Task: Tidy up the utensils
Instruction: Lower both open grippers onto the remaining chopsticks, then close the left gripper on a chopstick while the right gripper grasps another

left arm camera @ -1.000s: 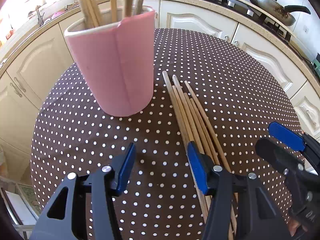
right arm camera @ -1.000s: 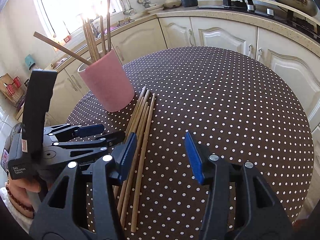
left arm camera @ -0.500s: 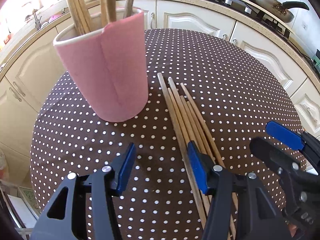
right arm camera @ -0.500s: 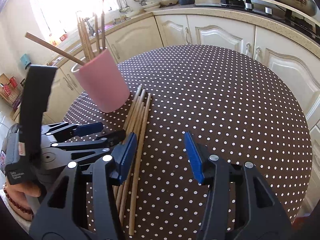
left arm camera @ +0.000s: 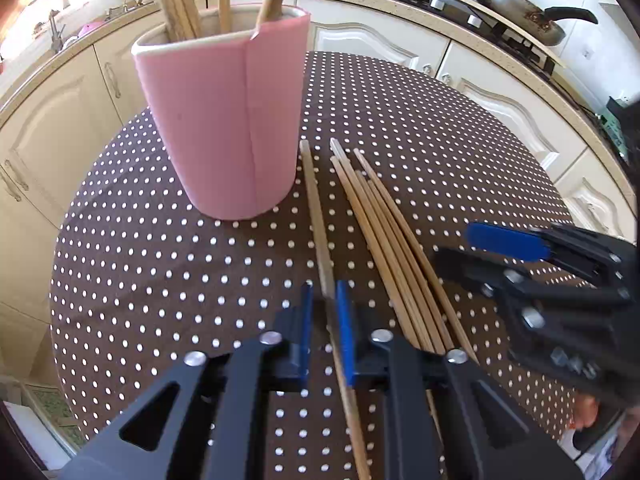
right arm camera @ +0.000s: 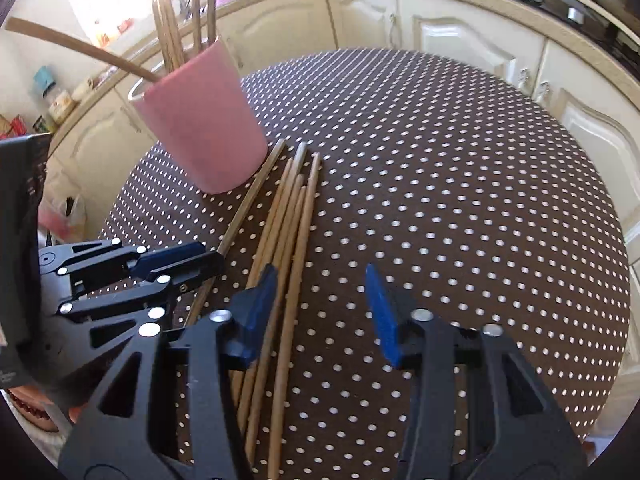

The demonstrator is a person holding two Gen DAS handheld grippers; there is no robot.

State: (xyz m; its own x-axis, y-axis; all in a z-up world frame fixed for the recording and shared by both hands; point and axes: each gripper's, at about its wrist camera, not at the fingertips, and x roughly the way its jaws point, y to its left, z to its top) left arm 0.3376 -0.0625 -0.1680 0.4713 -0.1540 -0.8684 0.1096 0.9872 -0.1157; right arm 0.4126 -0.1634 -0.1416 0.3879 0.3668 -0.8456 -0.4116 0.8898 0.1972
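Note:
A pink cup (left arm camera: 228, 120) with several chopsticks standing in it sits on the brown polka-dot table (left arm camera: 420, 128). Several loose chopsticks (left arm camera: 384, 224) lie to its right. My left gripper (left arm camera: 323, 300) is shut on one chopstick (left arm camera: 314, 208), set apart from the bundle, its far end near the cup's base. In the right wrist view the cup (right arm camera: 200, 128), the bundle (right arm camera: 296, 216) and the held chopstick (right arm camera: 252, 196) show too. My right gripper (right arm camera: 320, 292) is open and empty, just right of the bundle. My left gripper (right arm camera: 200, 258) is at its left.
Cream kitchen cabinets (left arm camera: 380, 44) and a counter curve round the far side of the table. A stove with a pan (left arm camera: 516, 4) is at the back right. The table's near-left edge (left arm camera: 60, 320) drops to the floor.
My left gripper has moved right and closed on the leftmost chopstick, shifting it away from the bundle. The right gripper has stayed open and come closer to the bundle.

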